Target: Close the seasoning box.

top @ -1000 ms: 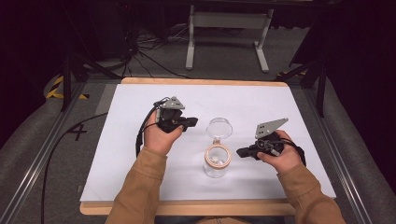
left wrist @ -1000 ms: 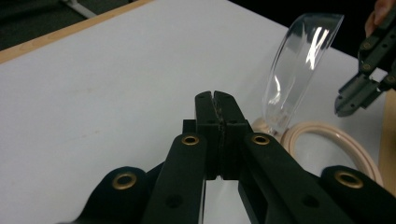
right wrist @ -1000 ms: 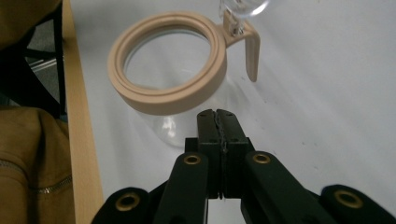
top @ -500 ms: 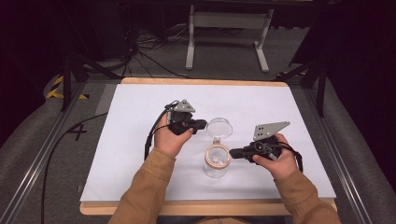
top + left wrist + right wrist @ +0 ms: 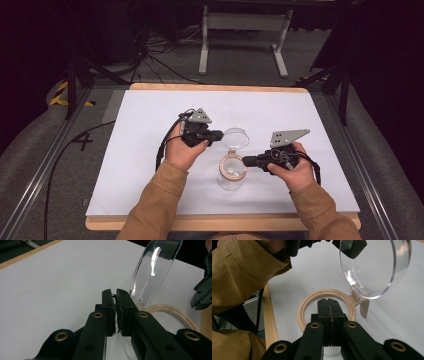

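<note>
Now, jar (image 5: 231, 175): standing at table (image 5: 150, 150) middle, hinged lid (image 5: 235, 137) lifted.
Left tongs (image 5: 218, 134): pressing together at lid edge.
Right tongs (image 5: 248, 160): pinching jar rim.
Handling: probably light, stiff, slippery; gripping beige rim (image 5: 327, 293).

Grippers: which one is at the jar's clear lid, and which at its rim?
The left gripper meets the raised clear lid; the right gripper sits at the jar's tan rim.

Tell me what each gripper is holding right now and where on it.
The left gripper pinches the edge of the jar's open clear lid. The right gripper pinches the jar's tan rim.
</note>
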`<state>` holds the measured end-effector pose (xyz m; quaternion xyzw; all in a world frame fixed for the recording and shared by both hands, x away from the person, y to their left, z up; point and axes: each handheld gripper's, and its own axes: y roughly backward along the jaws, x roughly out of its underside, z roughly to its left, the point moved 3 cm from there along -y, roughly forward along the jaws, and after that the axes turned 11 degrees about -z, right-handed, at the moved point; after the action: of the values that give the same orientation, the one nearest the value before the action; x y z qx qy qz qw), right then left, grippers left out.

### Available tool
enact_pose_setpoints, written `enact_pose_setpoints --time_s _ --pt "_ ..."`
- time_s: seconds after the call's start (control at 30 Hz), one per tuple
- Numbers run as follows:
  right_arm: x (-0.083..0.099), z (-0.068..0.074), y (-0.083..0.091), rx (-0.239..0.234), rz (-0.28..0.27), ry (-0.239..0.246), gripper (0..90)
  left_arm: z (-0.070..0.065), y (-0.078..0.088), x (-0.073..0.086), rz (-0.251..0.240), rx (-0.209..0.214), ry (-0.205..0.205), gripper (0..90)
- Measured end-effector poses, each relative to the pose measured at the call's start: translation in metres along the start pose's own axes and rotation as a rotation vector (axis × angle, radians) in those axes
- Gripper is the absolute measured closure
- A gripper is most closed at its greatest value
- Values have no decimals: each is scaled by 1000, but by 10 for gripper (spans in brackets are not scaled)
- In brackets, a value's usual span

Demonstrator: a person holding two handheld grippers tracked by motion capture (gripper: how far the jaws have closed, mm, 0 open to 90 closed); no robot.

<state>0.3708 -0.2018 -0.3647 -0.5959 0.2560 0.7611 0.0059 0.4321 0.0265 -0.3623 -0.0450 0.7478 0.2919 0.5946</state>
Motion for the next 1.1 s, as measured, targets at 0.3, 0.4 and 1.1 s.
enact_pose_setpoints --time_s 0.3,0.4,1.1 --pt "-5 1 0 -12 -20 -4 900 -5 4 0 15 35 20 855" --pt "-5 2 -1 -20 -16 -1 900 -7 5 0 23 62 28 852" --pt "-5 14 -2 -39 75 13 900 2 20 3 137 80 22 776"
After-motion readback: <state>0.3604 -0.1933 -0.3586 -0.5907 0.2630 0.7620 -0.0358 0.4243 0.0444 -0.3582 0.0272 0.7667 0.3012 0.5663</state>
